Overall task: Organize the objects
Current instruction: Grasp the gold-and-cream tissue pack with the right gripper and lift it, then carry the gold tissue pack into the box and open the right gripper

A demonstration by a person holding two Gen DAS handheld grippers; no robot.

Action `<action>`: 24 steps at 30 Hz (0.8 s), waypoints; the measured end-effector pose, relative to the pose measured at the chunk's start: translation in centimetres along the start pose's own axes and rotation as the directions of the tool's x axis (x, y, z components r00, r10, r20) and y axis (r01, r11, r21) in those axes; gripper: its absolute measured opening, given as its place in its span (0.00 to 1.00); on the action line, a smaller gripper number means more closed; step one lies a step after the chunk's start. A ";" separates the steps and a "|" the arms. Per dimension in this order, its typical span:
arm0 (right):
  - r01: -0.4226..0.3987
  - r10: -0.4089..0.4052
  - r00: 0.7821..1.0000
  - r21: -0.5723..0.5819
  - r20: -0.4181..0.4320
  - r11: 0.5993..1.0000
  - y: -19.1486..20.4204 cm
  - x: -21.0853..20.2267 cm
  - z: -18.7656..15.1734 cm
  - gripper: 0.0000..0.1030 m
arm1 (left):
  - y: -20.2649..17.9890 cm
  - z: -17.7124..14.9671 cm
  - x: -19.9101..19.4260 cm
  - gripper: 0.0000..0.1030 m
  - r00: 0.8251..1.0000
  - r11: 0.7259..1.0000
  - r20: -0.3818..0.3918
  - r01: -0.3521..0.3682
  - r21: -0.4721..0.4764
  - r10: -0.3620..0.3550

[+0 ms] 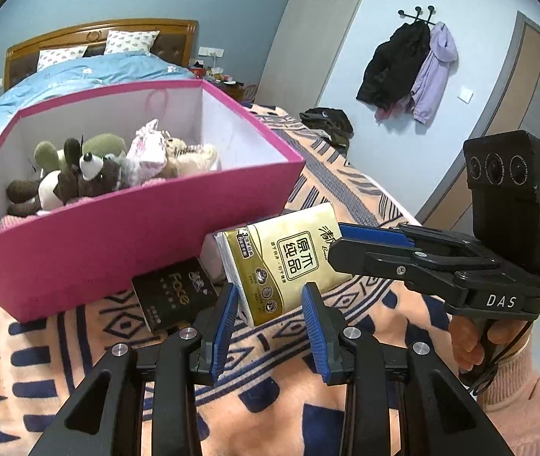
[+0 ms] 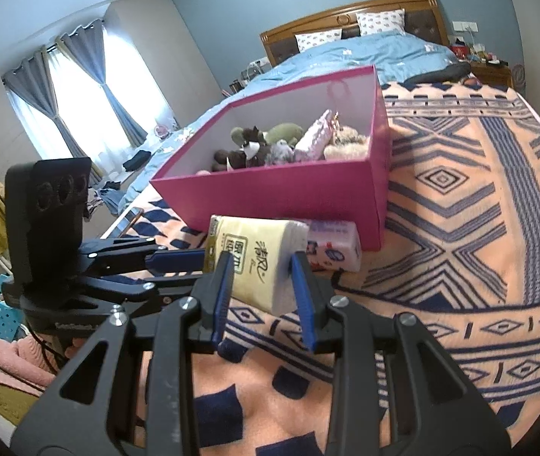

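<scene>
Above the bed (image 2: 460, 197), both hand-held grippers, left (image 1: 270, 300) and right (image 2: 258, 277), pinch 1 tissue pack (image 1: 289, 262) just before the pink box (image 1: 125, 239). Next I lift it over the rim and let go.

Black claws (image 1: 270, 315), blue pads, pink sleeve (image 1: 528, 391)
</scene>
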State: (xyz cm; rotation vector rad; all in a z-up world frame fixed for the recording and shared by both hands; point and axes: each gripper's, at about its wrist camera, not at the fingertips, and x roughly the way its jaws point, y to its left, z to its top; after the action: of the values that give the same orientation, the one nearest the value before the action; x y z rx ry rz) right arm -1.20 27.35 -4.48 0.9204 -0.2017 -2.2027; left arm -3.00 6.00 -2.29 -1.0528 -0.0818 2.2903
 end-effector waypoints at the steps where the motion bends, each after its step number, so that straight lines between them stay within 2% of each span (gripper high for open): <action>1: 0.000 0.000 1.000 -0.002 0.004 1.000 0.1 -0.1 0.1 0.33 | 0.0 0.2 -0.1 0.34 1.000 1.000 0.004 -0.001 0.004 0.001; 24: -0.001 0.004 0.998 -0.052 0.066 0.999 0.5 -0.4 4.2 0.33 | 0.7 4.5 -0.9 0.34 0.997 0.999 0.066 -0.044 0.023 0.043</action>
State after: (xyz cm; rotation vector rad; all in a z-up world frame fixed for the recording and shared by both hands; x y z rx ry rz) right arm -3.50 26.76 -1.00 0.8191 -0.1762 -2.2274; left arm -6.10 5.84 1.16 -0.9761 -0.0572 2.3592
